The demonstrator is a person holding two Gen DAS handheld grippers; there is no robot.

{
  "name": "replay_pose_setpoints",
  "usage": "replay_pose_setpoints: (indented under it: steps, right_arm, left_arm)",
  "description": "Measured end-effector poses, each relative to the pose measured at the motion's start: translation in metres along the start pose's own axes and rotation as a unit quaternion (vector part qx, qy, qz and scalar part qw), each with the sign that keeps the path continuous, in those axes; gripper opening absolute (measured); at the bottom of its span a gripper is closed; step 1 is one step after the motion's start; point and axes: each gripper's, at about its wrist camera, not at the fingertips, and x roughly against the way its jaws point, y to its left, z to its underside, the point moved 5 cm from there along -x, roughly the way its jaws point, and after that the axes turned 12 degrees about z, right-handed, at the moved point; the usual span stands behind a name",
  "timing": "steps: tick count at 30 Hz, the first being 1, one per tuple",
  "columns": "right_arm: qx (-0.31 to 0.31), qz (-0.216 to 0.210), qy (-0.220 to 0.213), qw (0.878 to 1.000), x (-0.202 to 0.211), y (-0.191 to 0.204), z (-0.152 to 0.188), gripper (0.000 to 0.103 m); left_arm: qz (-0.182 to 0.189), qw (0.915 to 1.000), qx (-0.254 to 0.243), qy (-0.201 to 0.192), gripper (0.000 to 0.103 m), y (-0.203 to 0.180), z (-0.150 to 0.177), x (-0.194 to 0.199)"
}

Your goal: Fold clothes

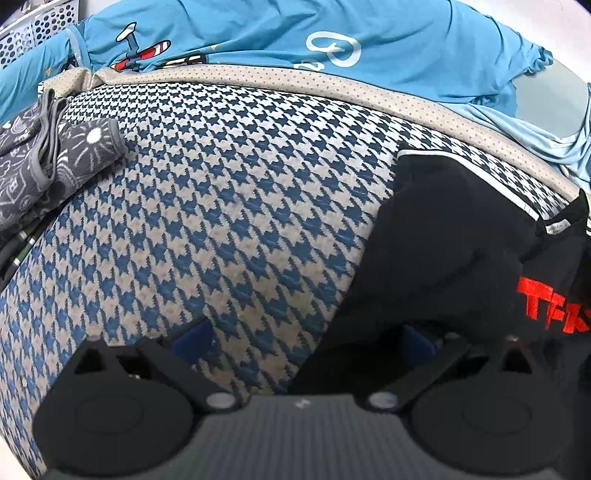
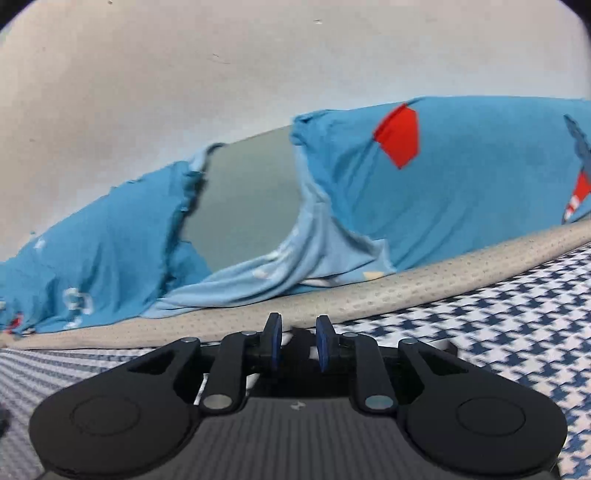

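A black garment [image 1: 454, 236] with red letters lies crumpled on the right of the blue-and-beige houndstooth cloth [image 1: 229, 206]. My left gripper [image 1: 306, 339] points down at that cloth with its jaws wide apart; the right pad [image 1: 415, 341] sits at the black garment's edge and the left pad [image 1: 194, 338] over bare houndstooth. In the right wrist view my right gripper [image 2: 300, 345] hangs low over the houndstooth cloth [image 2: 498, 317]. Its blue pads [image 2: 275, 347] stand a narrow gap apart, pressing on nothing I can see; a small dark scrap shows just beyond the tips.
A bright blue printed garment [image 1: 258, 33] lies spread along the far side, past a beige dotted border [image 1: 332, 85]. A grey patterned garment [image 1: 33, 162] is bunched at the left. A perforated white basket [image 1: 40, 26] stands at the far left corner. A pale wall [image 2: 221, 55] rises behind.
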Motion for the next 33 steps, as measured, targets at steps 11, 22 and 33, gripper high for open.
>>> replay_pose_setpoints:
  steps: [11, 22, 33]
  right_arm:
    - [0.067, -0.114, 0.048, 0.990, 0.006, 0.052, 0.031, 0.019]
    - [0.110, -0.128, 0.071, 0.983, -0.009, 0.081, 0.062, 0.039]
    - [0.155, -0.123, 0.057, 0.979, -0.014, 0.094, 0.072, 0.042]
  left_arm:
    - [0.004, 1.0000, 0.004, -0.002, 0.103, 0.005, -0.001, 0.005]
    - [0.003, 1.0000, 0.004, 0.003, 0.103, 0.005, -0.001, 0.003]
    - [0.003, 1.0000, 0.001, 0.008, 0.103, 0.004, 0.000, 0.001]
